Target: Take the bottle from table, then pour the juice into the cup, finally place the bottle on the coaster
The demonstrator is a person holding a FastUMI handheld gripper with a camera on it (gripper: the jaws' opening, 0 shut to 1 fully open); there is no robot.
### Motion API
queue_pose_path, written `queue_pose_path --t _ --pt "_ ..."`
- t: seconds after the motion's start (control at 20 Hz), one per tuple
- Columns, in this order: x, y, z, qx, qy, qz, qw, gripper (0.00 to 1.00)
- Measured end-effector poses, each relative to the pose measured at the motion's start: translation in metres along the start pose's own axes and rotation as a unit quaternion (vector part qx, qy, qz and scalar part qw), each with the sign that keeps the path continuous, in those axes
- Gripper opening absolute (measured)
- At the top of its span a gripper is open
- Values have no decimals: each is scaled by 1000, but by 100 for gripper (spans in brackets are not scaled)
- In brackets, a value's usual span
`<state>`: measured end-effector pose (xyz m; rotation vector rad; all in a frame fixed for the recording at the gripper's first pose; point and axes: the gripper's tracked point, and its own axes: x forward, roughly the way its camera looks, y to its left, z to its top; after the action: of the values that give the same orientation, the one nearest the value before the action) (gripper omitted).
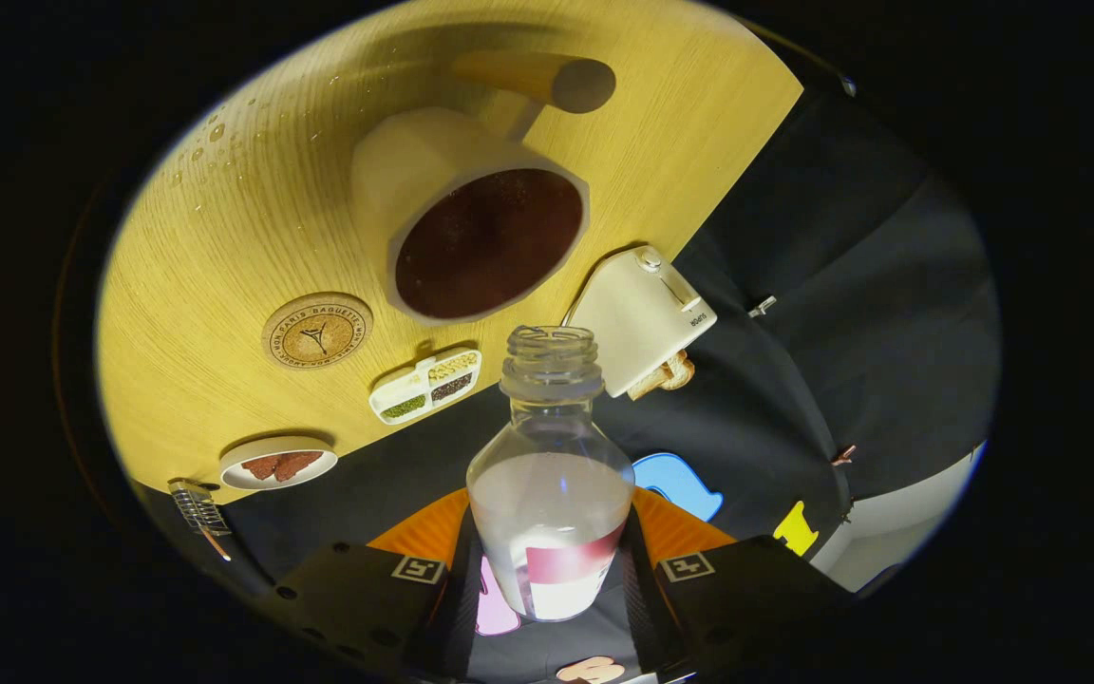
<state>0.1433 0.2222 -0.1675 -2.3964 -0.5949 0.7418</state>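
my gripper (552,579) is clamped on the bottle (550,494), both fingers pressing on its lower body at the label. the bottle has no cap, and its open mouth points toward the cup (471,218). the cup stands on the wooden table (224,237) and holds dark juice. beside the cup lies the round coaster (317,330). near it are a small divided box (425,384), a plate (277,463) and a toaster (642,318).
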Motion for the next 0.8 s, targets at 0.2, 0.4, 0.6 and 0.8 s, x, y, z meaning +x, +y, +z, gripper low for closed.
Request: queue_pose_path --t 0.2,0.4,0.6,0.8 --pt "-1 1 -5 7 5 3 1000 67" --pt "-5 -1 -10 31 19 6 999 67" --pt "-8 -2 -13 61 24 0 998 67" --pt "-14 6 -29 156 48 -3 987 67"
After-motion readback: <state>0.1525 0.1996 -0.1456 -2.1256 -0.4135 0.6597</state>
